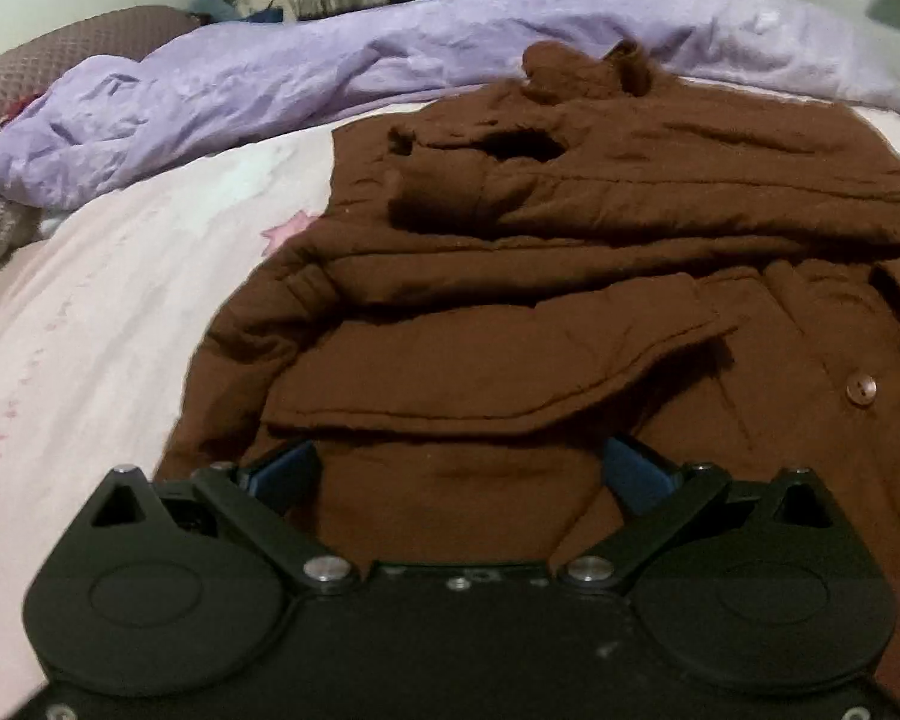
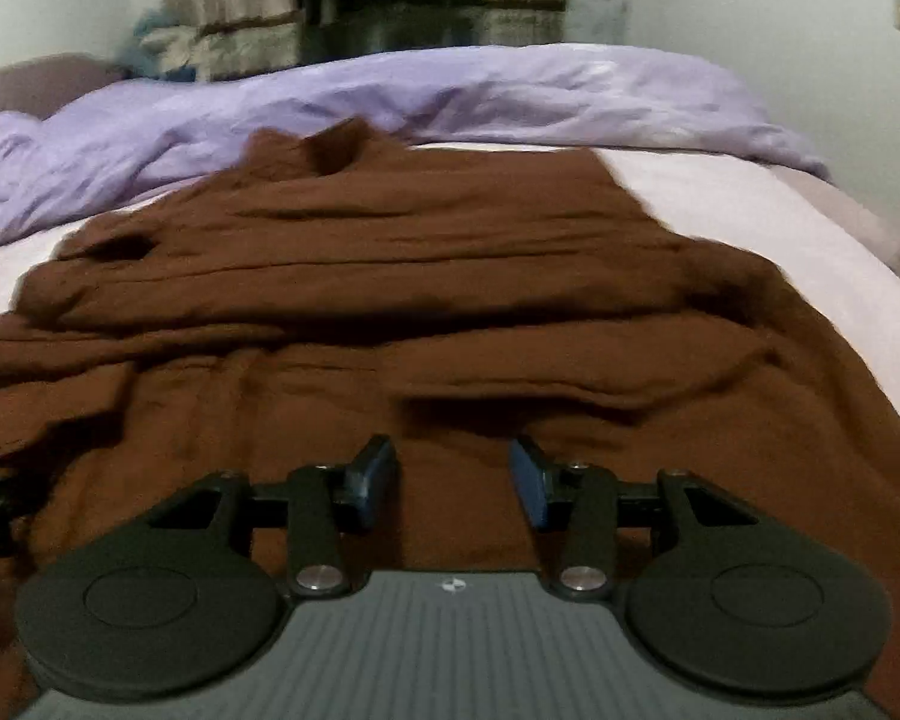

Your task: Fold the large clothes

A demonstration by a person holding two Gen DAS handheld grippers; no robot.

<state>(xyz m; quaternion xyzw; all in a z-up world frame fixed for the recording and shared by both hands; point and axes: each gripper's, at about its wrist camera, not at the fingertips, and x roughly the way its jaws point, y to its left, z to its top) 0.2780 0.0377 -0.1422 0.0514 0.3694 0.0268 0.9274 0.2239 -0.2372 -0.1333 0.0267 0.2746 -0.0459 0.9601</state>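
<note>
Fingers of both grippers, left [image 1: 459, 468] and right [image 2: 453, 480], gape empty over one brown coat [image 1: 570, 300].

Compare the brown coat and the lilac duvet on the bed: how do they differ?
The brown quilted coat lies spread out, partly folded, in the middle of the bed; the lilac crumpled duvet is bunched along the far edge. The coat is dark and has a button; the duvet is pale and plain. Both rest on the pink bedsheet.
</note>
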